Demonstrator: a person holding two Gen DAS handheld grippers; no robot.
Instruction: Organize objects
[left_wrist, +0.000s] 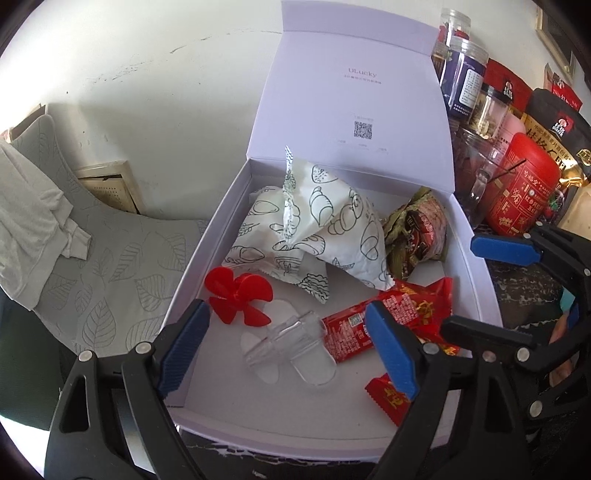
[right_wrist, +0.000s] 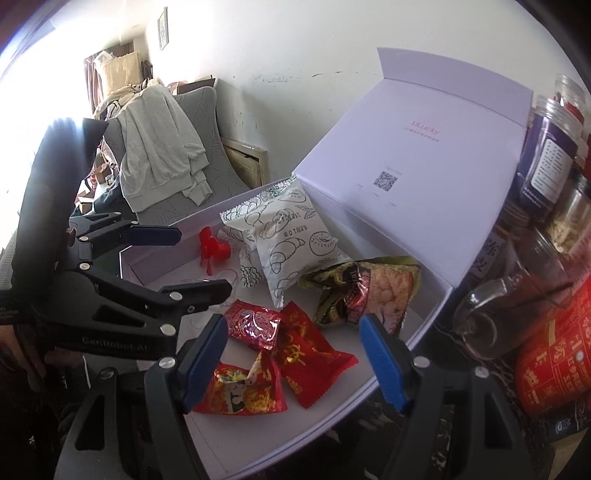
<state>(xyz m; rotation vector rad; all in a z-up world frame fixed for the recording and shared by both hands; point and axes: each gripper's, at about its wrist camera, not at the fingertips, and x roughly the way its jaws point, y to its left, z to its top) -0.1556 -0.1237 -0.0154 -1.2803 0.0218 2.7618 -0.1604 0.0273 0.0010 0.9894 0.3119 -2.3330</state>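
White plaster wall (left_wrist: 155, 74) stood behind the work area, with a grey leaf-patterned cushion (left_wrist: 110, 266) and a pale garment (left_wrist: 29, 229) to the left of the white box (left_wrist: 207, 240). That box sat open, its lid (left_wrist: 354, 92) raised upright at the far side and printed with a small code square.

Inside the box, two white pastry-print packets (left_wrist: 325, 221) lay toward the far wall, one leaning on the other. A green and brown snack bag (left_wrist: 413, 232) lay beside them against the box's right wall. A red propeller (left_wrist: 240, 295) rested near the left wall, and a clear plastic propeller (left_wrist: 291, 339) lay just beside it on the box floor. Red candy wrappers (right_wrist: 291, 343) were grouped at the near right part of the floor.

Jars (left_wrist: 465, 70) and a red canister (left_wrist: 521, 184) stood outside the box, along its right wall.

The left gripper (left_wrist: 288, 347) hovered over the near end of the box, fingers spread wide with nothing between them, the clear propeller below the gap. The right gripper (right_wrist: 291, 358) hung over the red wrappers, fingers likewise spread apart and empty.
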